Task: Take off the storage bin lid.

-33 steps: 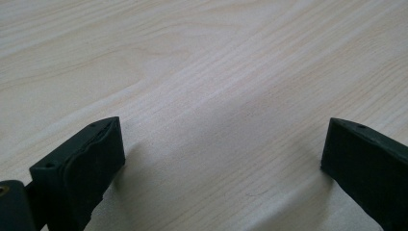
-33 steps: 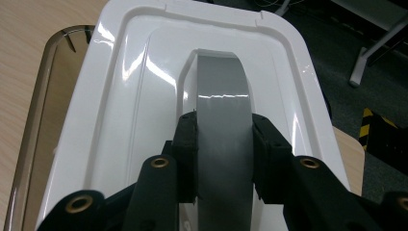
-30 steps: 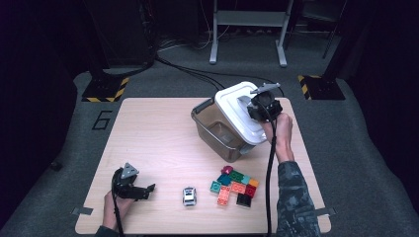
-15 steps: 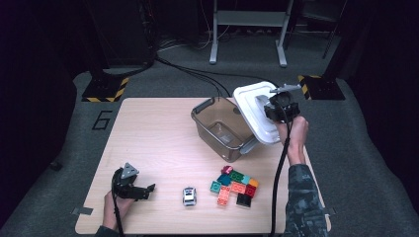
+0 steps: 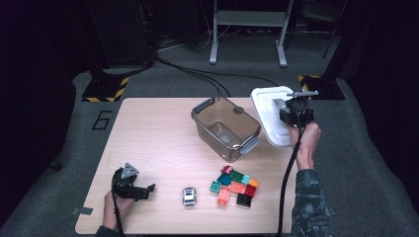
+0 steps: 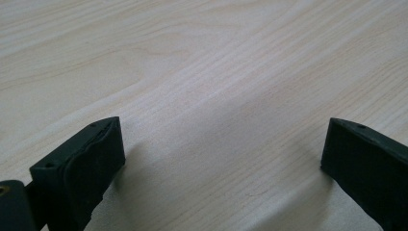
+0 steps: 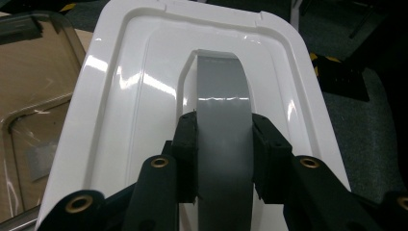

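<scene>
Right tongs (image 7: 223,159) are clamped on the grey handle (image 7: 223,96) of the white lid (image 5: 269,116). In the right gripper view both pads press the handle's flanks, with the strip running straight up between them. From the high view, the lid hangs tilted over the tabletop's (image 5: 148,148) right edge, just beside the open brown bin (image 5: 225,127) and clear of its rim. The bin itself looks empty.

Left tongs (image 5: 132,186) rest low on the tabletop at the near left corner. The left gripper view shows the jaws spread wide over bare wood, holding nothing.

We judge the step in hand to be setting the lid aside so the bin can take the toys. These are a cluster of coloured blocks (image 5: 234,185) and a small toy car (image 5: 189,195), which lie near the front edge.

To do it well:
- We keep the grip square on the handle, since the lid is wide and could swing about the pinch.
- We bring the lid back over wood before lowering, because much of it now overhangs the floor.
- We level it and set it flat, away from the bin's grey latches (image 5: 249,144) and the blocks.
- We let go only once it rests fully supported.
</scene>
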`<act>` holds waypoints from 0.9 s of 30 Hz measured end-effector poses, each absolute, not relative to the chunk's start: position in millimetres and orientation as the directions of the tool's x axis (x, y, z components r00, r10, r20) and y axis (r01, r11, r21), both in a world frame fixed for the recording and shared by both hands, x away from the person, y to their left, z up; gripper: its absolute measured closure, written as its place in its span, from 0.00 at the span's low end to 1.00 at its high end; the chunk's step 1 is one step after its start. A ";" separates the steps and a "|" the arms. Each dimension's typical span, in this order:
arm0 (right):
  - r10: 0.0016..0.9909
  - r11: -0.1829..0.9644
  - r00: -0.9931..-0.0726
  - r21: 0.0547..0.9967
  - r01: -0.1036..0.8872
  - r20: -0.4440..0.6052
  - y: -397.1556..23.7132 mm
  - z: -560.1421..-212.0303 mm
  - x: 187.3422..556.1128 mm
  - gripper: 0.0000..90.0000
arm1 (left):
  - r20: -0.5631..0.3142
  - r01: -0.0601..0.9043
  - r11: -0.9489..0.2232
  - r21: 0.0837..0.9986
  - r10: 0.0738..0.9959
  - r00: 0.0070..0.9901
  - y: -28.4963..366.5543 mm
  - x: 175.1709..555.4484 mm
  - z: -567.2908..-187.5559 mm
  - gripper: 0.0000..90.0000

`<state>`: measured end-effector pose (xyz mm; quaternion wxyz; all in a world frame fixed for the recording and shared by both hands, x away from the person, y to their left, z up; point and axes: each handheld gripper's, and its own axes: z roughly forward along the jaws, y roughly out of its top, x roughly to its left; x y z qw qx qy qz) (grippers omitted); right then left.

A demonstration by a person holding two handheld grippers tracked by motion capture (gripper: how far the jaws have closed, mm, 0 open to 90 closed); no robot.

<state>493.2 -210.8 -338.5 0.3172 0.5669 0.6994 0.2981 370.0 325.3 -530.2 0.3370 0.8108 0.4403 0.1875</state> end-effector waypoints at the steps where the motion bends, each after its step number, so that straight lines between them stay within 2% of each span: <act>1: 0.984 0.173 -0.148 0.775 0.608 -0.103 -213.4 -340.4 493.4 0.74 | 0.009 0.587 -0.386 0.712 0.840 0.542 325.3 370.0 -530.3 0.01; 10: 0.993 0.117 -0.061 0.752 0.649 -0.102 -228.5 -365.8 495.4 0.74 | 0.007 0.589 -0.387 0.709 0.839 0.544 325.5 370.0 -529.9 0.01; 27: 0.994 0.084 -0.006 0.699 0.710 -0.113 -229.7 -419.5 500.8 0.74 | 0.004 0.589 -0.380 0.714 0.843 0.538 324.9 369.8 -530.3 0.01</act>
